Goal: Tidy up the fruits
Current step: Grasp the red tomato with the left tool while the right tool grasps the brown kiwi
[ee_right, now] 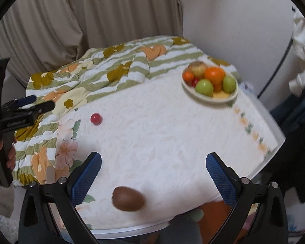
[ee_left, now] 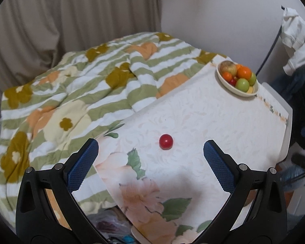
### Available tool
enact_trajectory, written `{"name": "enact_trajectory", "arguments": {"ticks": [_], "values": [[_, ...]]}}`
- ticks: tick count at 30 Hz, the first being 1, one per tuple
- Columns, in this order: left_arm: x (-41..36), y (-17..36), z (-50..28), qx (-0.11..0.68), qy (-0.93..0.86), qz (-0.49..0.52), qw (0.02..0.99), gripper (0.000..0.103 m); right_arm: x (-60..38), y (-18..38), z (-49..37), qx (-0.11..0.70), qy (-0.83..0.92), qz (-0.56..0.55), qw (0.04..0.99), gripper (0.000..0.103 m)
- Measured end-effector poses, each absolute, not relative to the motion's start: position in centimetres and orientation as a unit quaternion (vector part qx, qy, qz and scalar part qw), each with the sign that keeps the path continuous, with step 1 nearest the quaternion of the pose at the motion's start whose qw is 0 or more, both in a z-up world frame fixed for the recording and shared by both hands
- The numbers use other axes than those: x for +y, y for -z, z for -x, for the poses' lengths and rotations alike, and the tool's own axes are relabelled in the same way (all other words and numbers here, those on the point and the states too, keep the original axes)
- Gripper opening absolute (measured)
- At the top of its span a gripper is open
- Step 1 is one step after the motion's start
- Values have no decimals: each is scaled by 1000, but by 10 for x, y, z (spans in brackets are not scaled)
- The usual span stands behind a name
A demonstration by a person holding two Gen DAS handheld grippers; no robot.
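Observation:
A small red fruit (ee_left: 166, 141) lies on the white flowered tablecloth (ee_left: 203, 126), just ahead of my left gripper (ee_left: 150, 158), which is open and empty. It also shows in the right wrist view (ee_right: 96, 119). A cream bowl (ee_left: 221, 76) at the table's far right corner holds several fruits: oranges, green apples, a pale apple. The bowl shows in the right wrist view (ee_right: 232, 96) too. A brown oval fruit (ee_right: 128, 201) lies near the table's front edge, between the fingers of my open, empty right gripper (ee_right: 153, 169). The left gripper (ee_right: 30, 105) shows at the left of that view.
A green-striped flowered quilt (ee_left: 71, 93) lies bunched beside and behind the table. Beige curtains (ee_left: 61, 20) hang at the back. White clothing (ee_left: 296, 40) hangs at the right. The table's right edge (ee_right: 274, 148) drops off to dark clutter.

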State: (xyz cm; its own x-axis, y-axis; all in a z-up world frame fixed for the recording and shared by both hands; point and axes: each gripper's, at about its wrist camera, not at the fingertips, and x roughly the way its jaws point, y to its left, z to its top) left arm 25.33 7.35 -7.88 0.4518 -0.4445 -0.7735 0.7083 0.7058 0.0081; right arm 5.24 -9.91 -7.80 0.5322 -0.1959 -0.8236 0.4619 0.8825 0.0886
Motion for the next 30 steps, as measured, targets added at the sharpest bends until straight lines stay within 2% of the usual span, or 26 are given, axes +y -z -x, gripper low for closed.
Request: {"name": "enact_trajectory", "arguments": {"ticks": [9, 10, 14, 16, 25, 28, 30], "values": [[36, 143, -288, 421, 385, -206, 795, 103, -59, 133, -65, 494, 196, -128, 837, 103], [32, 152, -290, 426, 389, -214, 789, 96, -56, 140, -65, 496, 196, -122, 837, 103], [20, 177, -291, 437, 404, -226, 771, 88, -44, 158, -65, 501, 200, -124, 833, 103], [15, 186, -289, 438, 412, -228, 766, 79, -38, 165, -64, 504, 197, -125, 832, 102], [2, 211, -283, 432, 419, -259, 755, 56, -34, 189, -63, 533, 191, -144, 812, 97], [0, 214, -285, 435, 418, -261, 754, 46, -33, 192, -63, 539, 186, -146, 808, 87], [0, 218, -286, 442, 415, -261, 751, 42, -32, 194, -64, 543, 185, -144, 807, 85]]}}
